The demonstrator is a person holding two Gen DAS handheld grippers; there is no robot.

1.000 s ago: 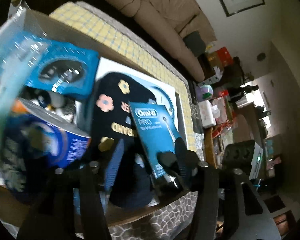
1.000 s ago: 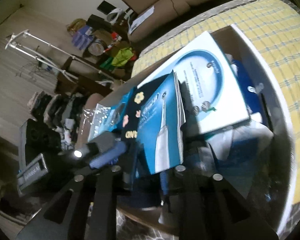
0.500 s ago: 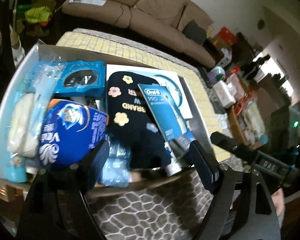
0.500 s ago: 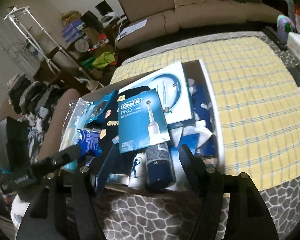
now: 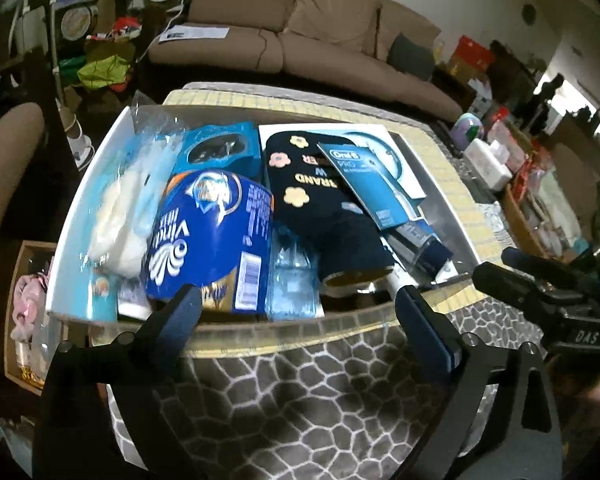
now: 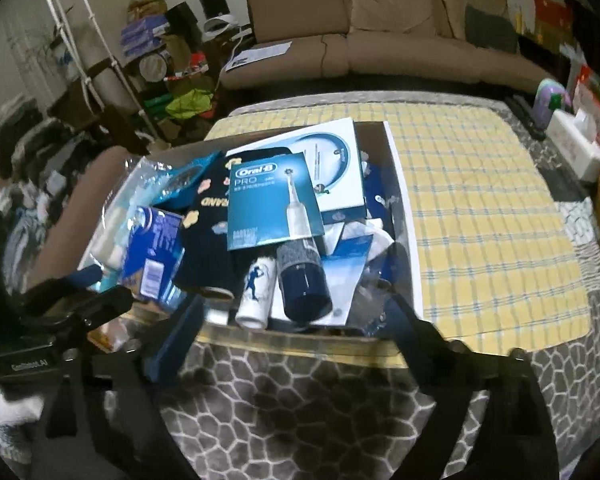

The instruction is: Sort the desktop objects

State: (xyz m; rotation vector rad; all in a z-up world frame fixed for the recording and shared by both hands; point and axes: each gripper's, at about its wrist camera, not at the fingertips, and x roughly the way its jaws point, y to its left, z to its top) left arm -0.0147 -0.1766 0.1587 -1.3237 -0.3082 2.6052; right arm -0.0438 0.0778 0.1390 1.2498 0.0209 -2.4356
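A white box (image 5: 76, 200) (image 6: 400, 200) on the table is piled with objects. A teal Oral-B toothbrush box (image 5: 366, 184) (image 6: 270, 200) lies on top of a black flowered pouch (image 5: 320, 208) (image 6: 208, 236). A blue Vinda tissue pack (image 5: 212, 240) (image 6: 152, 248) lies at the left, a dark blue can (image 6: 302, 276) and a small white bottle (image 6: 256, 292) at the front. My left gripper (image 5: 296, 312) is open and empty, just before the box's near edge. My right gripper (image 6: 296, 320) is open and empty too, at the near edge.
The box sits on a yellow checked cloth (image 6: 480, 208) over a grey pebble-pattern cover (image 5: 300, 392). A brown sofa (image 6: 380, 40) stands behind. A white tissue box (image 6: 572, 148) and clutter are at the right. An open crate (image 5: 24, 320) stands at the left.
Both grippers have drawn back from the box and opened wide. The Oral-B box, held upright between them a second ago, now lies flat on the pouch.
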